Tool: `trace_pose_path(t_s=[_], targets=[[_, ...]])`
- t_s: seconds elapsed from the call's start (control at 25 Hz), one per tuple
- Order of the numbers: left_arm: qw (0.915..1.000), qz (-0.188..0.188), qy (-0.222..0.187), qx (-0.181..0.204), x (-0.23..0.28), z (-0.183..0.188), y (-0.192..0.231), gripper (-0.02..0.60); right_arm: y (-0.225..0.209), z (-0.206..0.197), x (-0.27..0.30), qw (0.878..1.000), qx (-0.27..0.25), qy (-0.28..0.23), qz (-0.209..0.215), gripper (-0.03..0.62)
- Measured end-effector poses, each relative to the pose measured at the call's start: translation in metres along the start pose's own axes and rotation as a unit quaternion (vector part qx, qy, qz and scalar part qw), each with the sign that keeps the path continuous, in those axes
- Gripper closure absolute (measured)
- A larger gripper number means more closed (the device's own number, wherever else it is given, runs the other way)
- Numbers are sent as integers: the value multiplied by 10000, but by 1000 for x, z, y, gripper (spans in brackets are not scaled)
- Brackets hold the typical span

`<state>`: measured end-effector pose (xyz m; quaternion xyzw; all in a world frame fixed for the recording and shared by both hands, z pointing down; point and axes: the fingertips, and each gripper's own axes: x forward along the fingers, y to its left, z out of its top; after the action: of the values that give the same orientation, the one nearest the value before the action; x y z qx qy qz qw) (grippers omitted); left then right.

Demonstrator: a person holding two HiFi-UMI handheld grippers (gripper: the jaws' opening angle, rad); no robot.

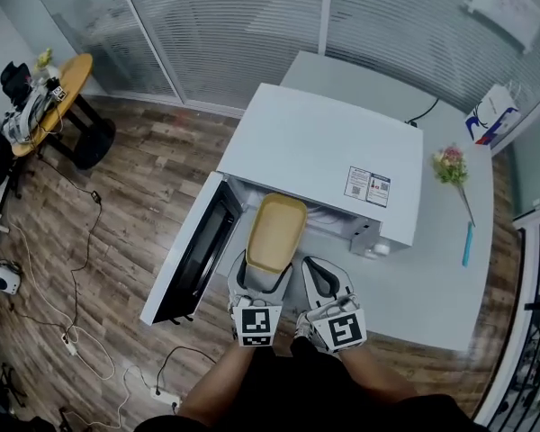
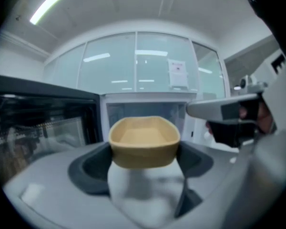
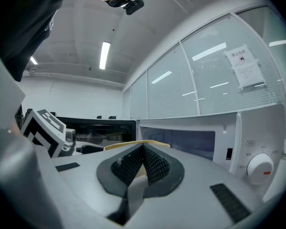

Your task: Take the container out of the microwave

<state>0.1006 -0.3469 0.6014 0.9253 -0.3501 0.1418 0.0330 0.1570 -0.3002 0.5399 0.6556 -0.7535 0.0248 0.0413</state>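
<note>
Door (image 1: 193, 250): swung open on the left, clear of the way out.
Left gripper (image 1: 263, 274): jaws set wide, with the pads pressed on both sides of the container's near end. It points slightly down at the microwave (image 1: 324, 151) mouth, close in front of the person.
Container (image 1: 275, 230): tan, oblong and apparently empty. Its long axis runs straight away from the left gripper toward the cavity. The far end is at the mouth and most of it is already out in front.
Right gripper (image 1: 322, 279): just beside the left one, to the container's right. It is held level with its jaws closed tip to tip on nothing.
Nearer hand: the left, which alone carries the load.
Coming move, as judged: draw back along the long axis until the far end clears the mouth.
</note>
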Motion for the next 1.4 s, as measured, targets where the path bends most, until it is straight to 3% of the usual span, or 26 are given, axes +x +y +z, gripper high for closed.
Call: trace_pose_path(t_s=[0.28, 0.48, 1.04, 1.4], targets=[[9994, 193, -265, -79, -42, 24, -2, 153, 1, 31, -5, 9993, -147, -332, 87, 588], [9968, 371, -698, -81, -62, 58, 2, 153, -9, 56, -7, 9976, -175, -662, 44, 588], [9836, 634, -1680, 170, -61, 155, 15, 152, -38, 141, -19, 9860, -726, -1489, -212, 588], [9819, 566, -1805, 118, -55, 163, 4, 149, -42, 145, -33, 9839, -947, -1467, -373, 588]])
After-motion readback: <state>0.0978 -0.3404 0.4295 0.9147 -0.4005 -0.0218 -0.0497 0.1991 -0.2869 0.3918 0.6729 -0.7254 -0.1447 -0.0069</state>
